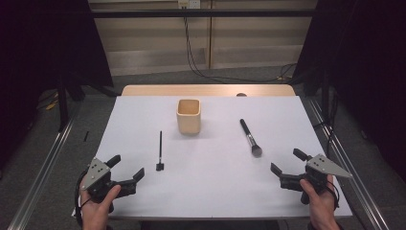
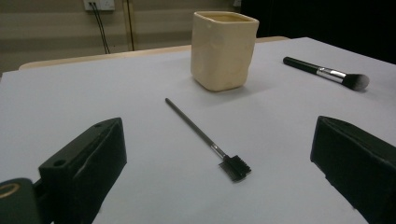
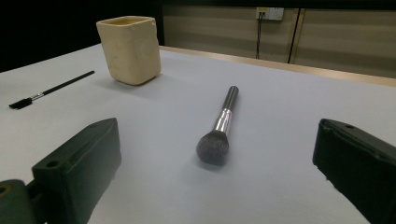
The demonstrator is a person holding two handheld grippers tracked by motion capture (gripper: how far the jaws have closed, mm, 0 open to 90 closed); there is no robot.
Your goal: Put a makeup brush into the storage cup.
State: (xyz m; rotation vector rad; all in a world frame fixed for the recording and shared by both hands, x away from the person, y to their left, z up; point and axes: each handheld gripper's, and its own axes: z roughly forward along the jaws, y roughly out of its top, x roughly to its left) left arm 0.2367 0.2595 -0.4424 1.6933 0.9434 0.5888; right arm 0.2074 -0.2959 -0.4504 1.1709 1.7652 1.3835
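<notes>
Nothing has been picked up so far: both brushes lie flat on the white table cover (image 1: 210, 191), and the cream cup (image 1: 188, 116) stands upright and apart from them in the upper middle of the high view, its mouth showing no handle sticking out. The thin brow brush (image 1: 160, 149) lies left of centre in that view, its comb head toward the bottom edge of the frame; the powder brush (image 1: 250, 137) lies right of centre, slanted, with its bristle end lower and to the right. The left gripper (image 1: 128, 171) sits at the lower left of the high view, held in a hand, jaws spread wide with nothing between them; in the left gripper view the brow brush (image 2: 205, 139) lies on the table ahead, between the two black jaws but well short of them. The right gripper (image 1: 288, 162) at the lower right is likewise spread and empty, and in the right gripper view the powder brush (image 3: 219, 125) lies ahead with its bristles pointing toward the camera. Judging from this layout, the work looks to be at its very start: each brush would have to be reached, gripped, lifted and probably stood in the cup, and none of that is done.
</notes>
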